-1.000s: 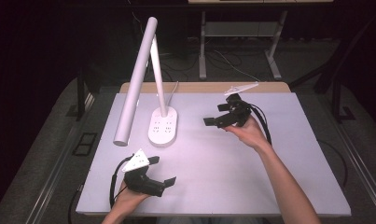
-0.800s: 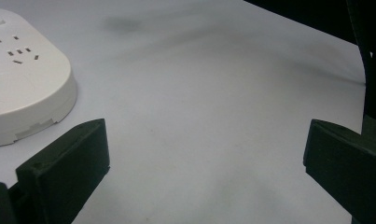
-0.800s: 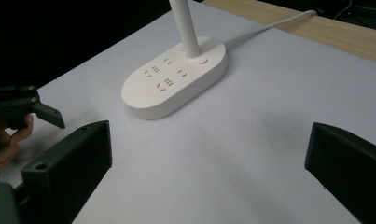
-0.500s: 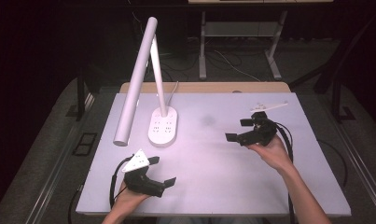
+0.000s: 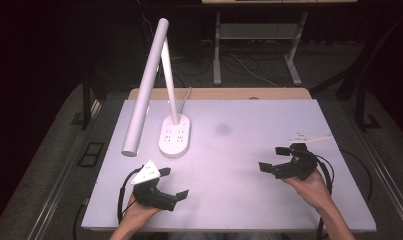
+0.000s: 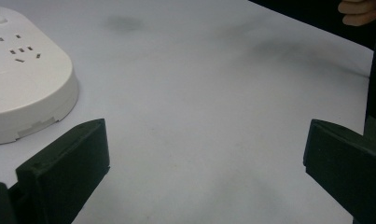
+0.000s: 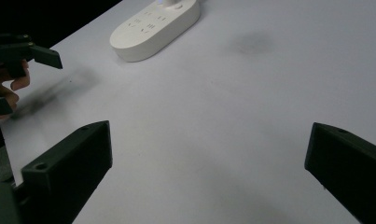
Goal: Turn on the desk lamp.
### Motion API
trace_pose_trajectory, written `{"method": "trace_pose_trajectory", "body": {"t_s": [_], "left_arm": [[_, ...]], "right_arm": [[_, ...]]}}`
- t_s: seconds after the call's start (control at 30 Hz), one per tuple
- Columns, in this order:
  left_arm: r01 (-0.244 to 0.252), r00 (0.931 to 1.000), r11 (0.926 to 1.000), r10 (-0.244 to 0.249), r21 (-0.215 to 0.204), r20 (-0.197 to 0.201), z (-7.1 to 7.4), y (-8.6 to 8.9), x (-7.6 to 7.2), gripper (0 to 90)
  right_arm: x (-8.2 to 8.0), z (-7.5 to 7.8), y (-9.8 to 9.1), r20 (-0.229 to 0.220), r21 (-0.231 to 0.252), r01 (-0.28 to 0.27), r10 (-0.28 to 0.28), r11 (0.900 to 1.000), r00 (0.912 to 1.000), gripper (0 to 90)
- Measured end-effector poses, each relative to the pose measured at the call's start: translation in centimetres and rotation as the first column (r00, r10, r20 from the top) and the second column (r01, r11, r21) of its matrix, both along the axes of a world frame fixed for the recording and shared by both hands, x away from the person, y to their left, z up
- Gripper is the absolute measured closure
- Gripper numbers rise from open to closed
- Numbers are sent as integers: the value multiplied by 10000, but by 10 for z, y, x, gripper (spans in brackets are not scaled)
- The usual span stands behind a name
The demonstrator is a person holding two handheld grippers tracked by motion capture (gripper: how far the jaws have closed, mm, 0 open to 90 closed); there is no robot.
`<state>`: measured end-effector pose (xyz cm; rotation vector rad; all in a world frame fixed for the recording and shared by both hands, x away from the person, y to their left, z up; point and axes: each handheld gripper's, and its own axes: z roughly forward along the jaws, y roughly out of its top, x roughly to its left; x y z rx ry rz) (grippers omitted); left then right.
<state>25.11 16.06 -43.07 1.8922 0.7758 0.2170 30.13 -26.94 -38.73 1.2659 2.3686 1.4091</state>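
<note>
white desk lamp (image 5: 159,95), oval socket base, tilted tube head

The lamp base (image 6: 22,79) is cut off by the left edge in the left gripper view; its socket markings are too small to read.

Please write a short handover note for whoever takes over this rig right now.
Left gripper: open, holding nothing, near the table's front edge.
Right gripper: open, holding nothing, at the right side.
Desk lamp: upright at the table's back left, base flat, apart from both grippers.
Done: nothing visibly handled.
Left: probably reach for the lamp; the left gripper is nearer.
</note>
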Motion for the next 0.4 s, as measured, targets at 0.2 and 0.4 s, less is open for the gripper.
{"method": "trace_pose_trajectory", "body": {"t_s": [0.2, 0.4], "left_arm": [[-9, 10000, 10000, 9, 9, 7, 0, 1, 0, 0], [-28, 10000, 10000, 28, 27, -28, -1, 0, 0, 0]], "right_arm": [[-21, -13, -12, -77, 129, 326, -325, 9994, 9994, 5], [-37, -28, -20, -282, 156, 678, -673, 9976, 9973, 5]]}}
